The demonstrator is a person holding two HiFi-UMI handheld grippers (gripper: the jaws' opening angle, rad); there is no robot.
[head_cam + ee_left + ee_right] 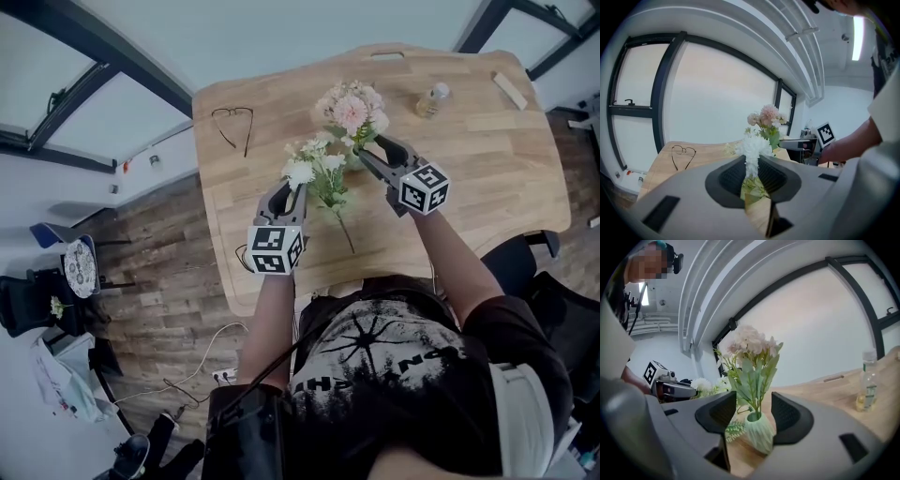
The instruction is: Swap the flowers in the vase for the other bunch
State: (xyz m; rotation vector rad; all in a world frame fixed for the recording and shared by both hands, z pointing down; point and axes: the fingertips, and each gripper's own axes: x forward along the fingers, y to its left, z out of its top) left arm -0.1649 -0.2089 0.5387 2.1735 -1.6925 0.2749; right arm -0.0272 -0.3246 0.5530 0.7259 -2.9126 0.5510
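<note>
This looks like an office or studio workroom. A pale wooden desk [487, 150] stands beside big dark-framed windows [37, 66] at the upper left, on a wood-plank floor [178, 253]. Loose cables [217, 336] trail across the floor at lower left. A black chair [511, 258] sits at the right, and a strip light [857, 33] glows on the white ceiling.

Ribbed pale-green vase [759, 437]. Pink bunch [352, 110], green leaves. White bunch [305, 169], green stems. Worktop [469, 159] light wood grain. Left tool [287, 192], right tool [373, 150] grey, with black-and-white square markers.
</note>
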